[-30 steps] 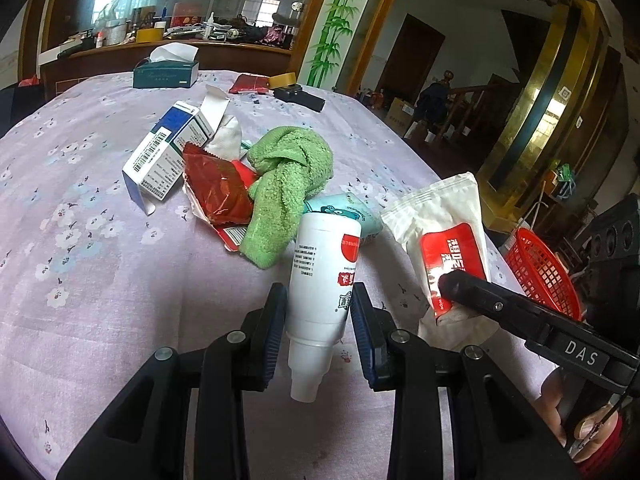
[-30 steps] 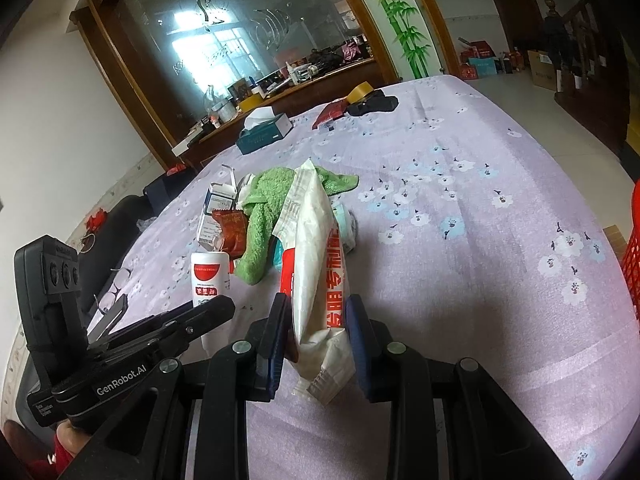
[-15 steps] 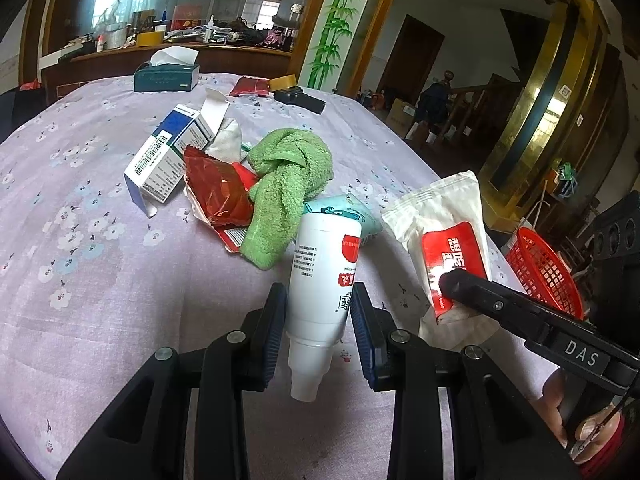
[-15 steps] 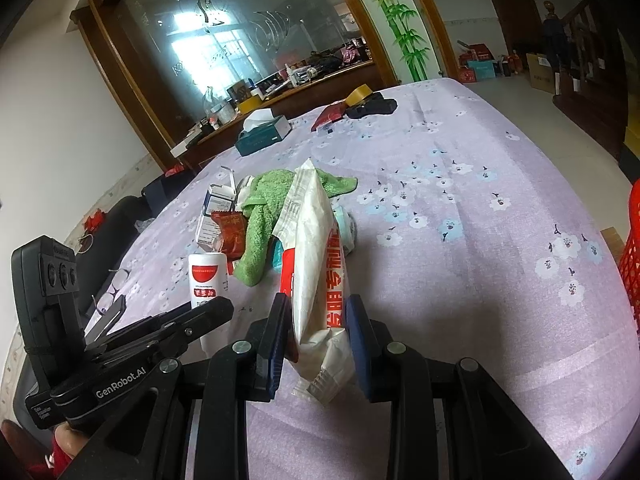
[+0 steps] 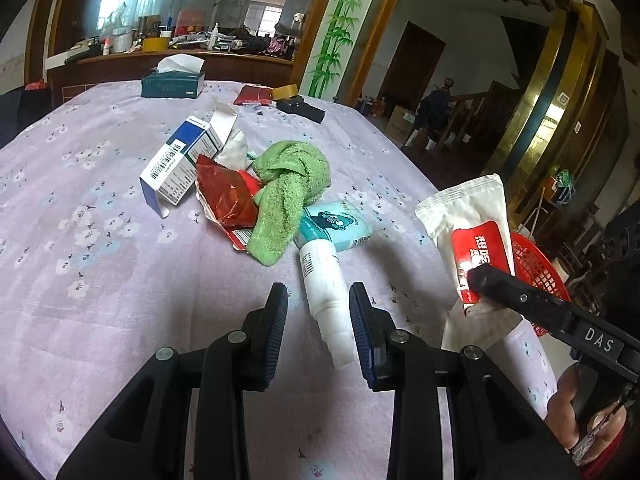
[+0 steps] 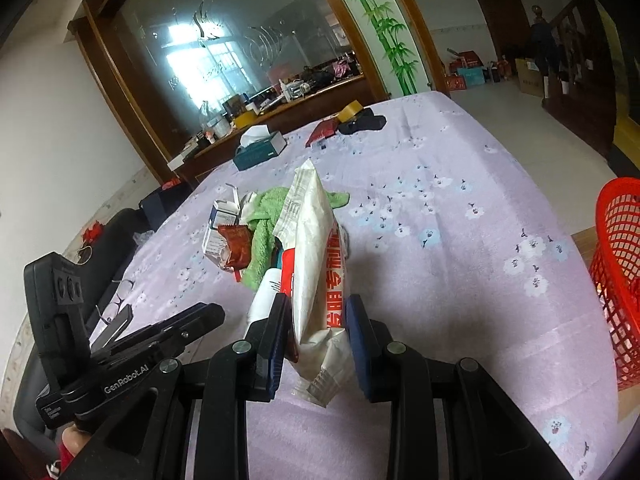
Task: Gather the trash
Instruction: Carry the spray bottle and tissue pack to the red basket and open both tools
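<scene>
Left wrist view: the left gripper (image 5: 318, 322) stands spread around a white bottle (image 5: 325, 286) lying on the purple tablecloth (image 5: 100, 280); green towel (image 5: 286, 190) ahead. The right gripper (image 6: 316, 334) pinches a white pouch (image 6: 314, 256), red basket (image 6: 618, 276) rightward.

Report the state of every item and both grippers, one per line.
left gripper: open, straddling the white bottle.
right gripper: shut on the white pouch.
white bottle: lying on the tablecloth, unclamped.
white pouch: clamped, standing on end.
blue-white carton: on its side, flap open.
red wrapper: crumpled.
green towel: bunched up.
tissue box: tissue sticking out.
red basket: upright beside the table.
</scene>
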`<state>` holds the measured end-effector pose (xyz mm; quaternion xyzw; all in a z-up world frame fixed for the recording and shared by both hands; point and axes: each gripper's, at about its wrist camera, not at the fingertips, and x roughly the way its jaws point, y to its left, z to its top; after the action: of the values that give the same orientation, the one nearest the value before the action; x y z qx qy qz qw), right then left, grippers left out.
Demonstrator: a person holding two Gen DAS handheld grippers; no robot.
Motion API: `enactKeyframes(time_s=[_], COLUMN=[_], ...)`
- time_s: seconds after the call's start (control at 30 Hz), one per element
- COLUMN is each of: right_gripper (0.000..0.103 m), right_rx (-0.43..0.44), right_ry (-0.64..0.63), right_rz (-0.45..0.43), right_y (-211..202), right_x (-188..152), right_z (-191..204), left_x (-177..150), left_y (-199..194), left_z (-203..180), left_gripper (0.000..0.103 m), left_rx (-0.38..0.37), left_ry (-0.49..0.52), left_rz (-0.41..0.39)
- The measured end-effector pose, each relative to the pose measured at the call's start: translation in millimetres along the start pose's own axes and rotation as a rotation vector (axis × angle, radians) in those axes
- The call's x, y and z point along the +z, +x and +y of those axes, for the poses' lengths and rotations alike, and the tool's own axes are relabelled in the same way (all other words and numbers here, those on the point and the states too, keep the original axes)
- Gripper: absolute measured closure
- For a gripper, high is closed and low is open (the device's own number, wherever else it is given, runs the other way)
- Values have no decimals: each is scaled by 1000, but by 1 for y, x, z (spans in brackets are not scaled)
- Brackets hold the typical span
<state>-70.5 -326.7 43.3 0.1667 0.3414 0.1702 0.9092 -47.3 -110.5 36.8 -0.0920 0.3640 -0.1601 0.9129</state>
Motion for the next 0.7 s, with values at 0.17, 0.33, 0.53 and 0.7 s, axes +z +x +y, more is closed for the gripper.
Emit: enactKeyframes(time_s=[0.17,0.33,0.53,0.7], right_gripper=[72,72,72,72], right_rx=[6,3,10,11], right_ry=[9,29,32,43], right_rz=[-2,-16,-26,-39], right_y=[-3,-7,-13,-22], right_x=[0,0,-2,-4], right_z=[-1,-7,-12,-20], left_x=[4,11,17,15], left_y=[6,24,54,70], left_z=[5,-8,-15,-14], left_gripper=[72,71,71,72], left_rx=[-24,-41,12,22], left_ry=[-37,-47,-52,-64], left_rz=[58,135,192,231])
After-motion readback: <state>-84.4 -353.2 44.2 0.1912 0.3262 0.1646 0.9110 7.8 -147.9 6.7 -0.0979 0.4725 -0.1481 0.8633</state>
